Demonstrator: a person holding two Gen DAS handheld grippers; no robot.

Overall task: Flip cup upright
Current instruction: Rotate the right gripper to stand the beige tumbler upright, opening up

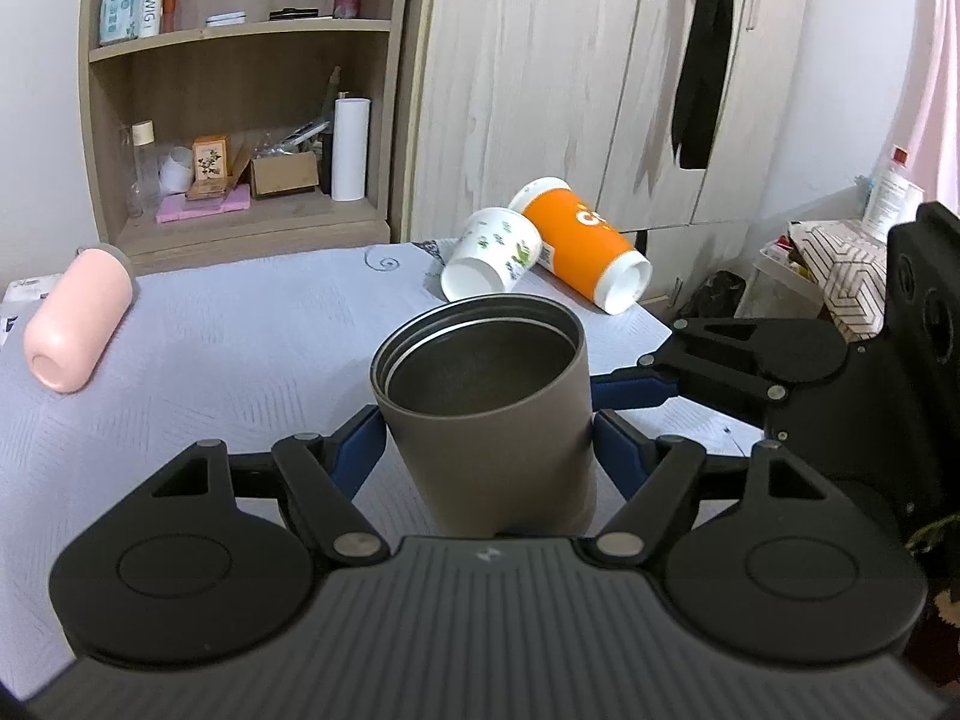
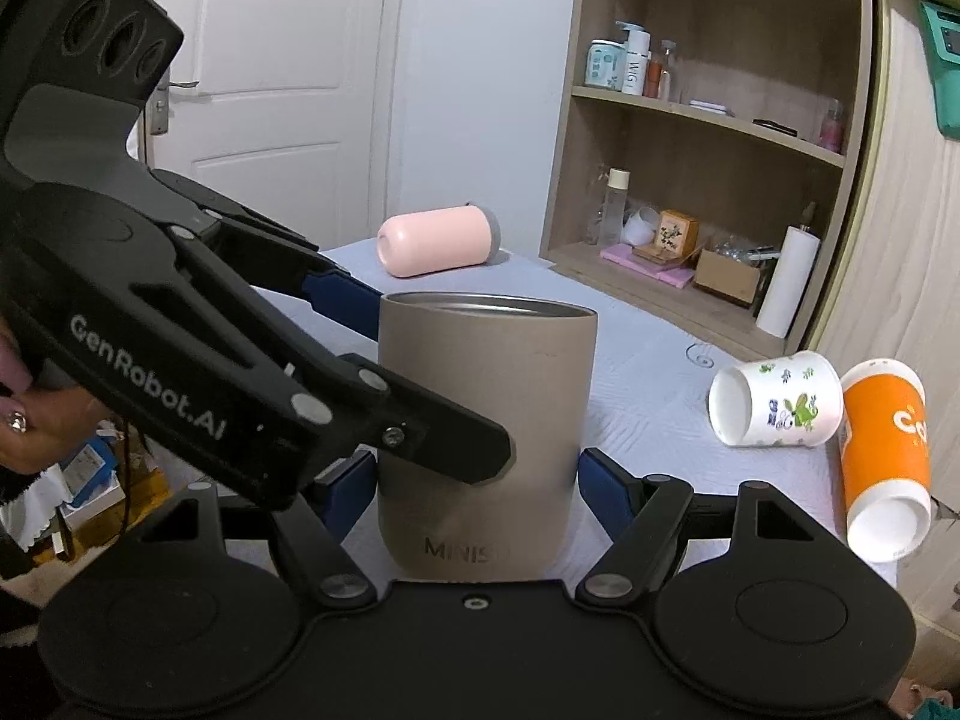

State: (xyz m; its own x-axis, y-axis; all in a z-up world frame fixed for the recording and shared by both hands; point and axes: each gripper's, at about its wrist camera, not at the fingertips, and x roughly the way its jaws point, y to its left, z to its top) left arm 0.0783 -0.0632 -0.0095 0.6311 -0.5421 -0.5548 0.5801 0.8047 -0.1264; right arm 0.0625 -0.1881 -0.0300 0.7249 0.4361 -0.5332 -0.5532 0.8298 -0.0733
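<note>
Grey-brown steel cup (image 1: 486,414) upright, mouth up, on the bench (image 1: 240,348) with its pale blue cloth, nearest both cameras. Left gripper (image 1: 486,444) straddles the cup, blue fingers (image 1: 357,450) on either side of its wall; contact looks likely but can't confirm. Right gripper (image 2: 477,480) also flanks the cup low down, pads (image 2: 603,489) just beside the wall, can't tell if pinching. Farther back: pink cup (image 1: 78,324) on its side at left; white printed paper cup (image 1: 489,258) and orange paper cup (image 1: 585,252) lying touching at right. Shelf unit (image 1: 240,90) behind.
</note>
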